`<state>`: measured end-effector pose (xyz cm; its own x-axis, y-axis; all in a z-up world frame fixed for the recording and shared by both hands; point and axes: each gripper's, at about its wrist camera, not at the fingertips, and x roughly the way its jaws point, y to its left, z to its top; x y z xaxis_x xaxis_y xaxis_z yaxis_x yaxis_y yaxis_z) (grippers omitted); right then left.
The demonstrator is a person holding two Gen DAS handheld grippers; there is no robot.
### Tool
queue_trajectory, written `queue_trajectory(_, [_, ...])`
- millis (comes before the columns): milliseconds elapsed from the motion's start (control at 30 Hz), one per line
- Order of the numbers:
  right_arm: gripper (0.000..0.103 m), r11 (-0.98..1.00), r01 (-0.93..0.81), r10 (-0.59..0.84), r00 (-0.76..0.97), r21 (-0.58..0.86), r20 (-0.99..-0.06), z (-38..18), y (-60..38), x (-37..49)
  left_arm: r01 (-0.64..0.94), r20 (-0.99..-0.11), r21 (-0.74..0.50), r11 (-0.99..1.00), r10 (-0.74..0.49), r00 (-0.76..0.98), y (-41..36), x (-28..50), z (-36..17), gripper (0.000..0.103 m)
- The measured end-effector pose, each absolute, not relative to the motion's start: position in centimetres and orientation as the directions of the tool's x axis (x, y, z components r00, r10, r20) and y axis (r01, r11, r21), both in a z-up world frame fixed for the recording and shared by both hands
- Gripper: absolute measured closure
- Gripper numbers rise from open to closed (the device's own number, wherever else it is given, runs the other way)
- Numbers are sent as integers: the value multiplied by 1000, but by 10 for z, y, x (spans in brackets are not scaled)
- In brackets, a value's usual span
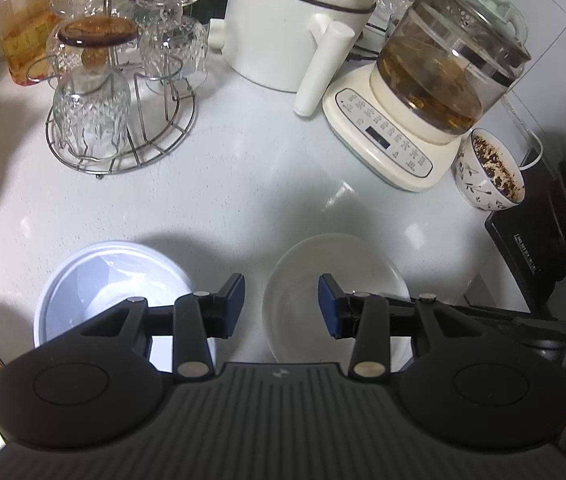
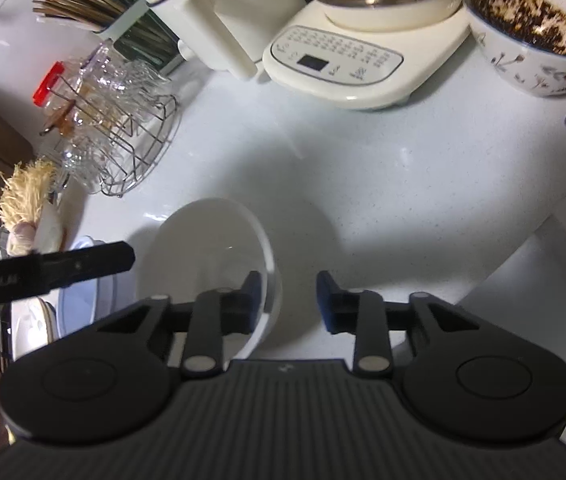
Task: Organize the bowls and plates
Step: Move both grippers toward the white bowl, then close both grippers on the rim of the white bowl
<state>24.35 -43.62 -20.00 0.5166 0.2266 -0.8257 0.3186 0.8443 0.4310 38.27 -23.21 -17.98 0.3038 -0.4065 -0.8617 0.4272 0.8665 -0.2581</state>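
Observation:
In the left wrist view a white bowl (image 1: 335, 280) and a pale blue-white bowl (image 1: 111, 280) sit side by side on the white counter. My left gripper (image 1: 281, 306) is open and empty, hovering above the gap between them. In the right wrist view my right gripper (image 2: 289, 302) is open and empty, with its left finger over the right rim of the white bowl (image 2: 207, 248). The left gripper's black body (image 2: 63, 268) reaches in from the left, above the blue-white bowl (image 2: 83, 300). A patterned bowl (image 1: 489, 172) with dark residue stands at the far right and also shows in the right wrist view (image 2: 531, 36).
A wire rack of upturned glasses (image 1: 119, 92), a red-lidded jar (image 1: 19, 20), a white cooker (image 1: 295, 28) and a glass kettle on its cream base (image 1: 415, 120) line the back. A black induction hob (image 1: 531, 248) lies right. A chopstick holder (image 2: 135, 28) stands at the back left. The counter edge (image 2: 543, 248) drops at right.

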Motion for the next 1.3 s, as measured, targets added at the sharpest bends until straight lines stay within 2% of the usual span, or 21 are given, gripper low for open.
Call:
queue_trajectory(233, [85, 852, 282, 264, 494, 440, -829, -208, -430, 253, 419, -868, -248, 873, -393, 304, -234, 382, -189, 59])
queue_trajectory(367, [86, 864, 274, 255, 487, 424, -835, -208, -427, 254, 416, -870, -236, 878, -382, 312, -233, 380, -190, 63])
queue_trajectory(467, [92, 871, 266, 250, 485, 414, -838, -209, -426, 256, 418, -870, -236, 877, -382, 311, -233, 379, -191, 63])
queue_trajectory(900, [95, 865, 300, 215, 503, 402, -837, -206, -441, 248, 487, -883, -208, 848, -377, 280, -260, 372, -198, 63])
queue_trajectory(1300, [95, 861, 319, 199, 505, 395, -840, -206, -450, 239, 466, -885, -226, 856, -380, 269, -267, 373, -204, 63])
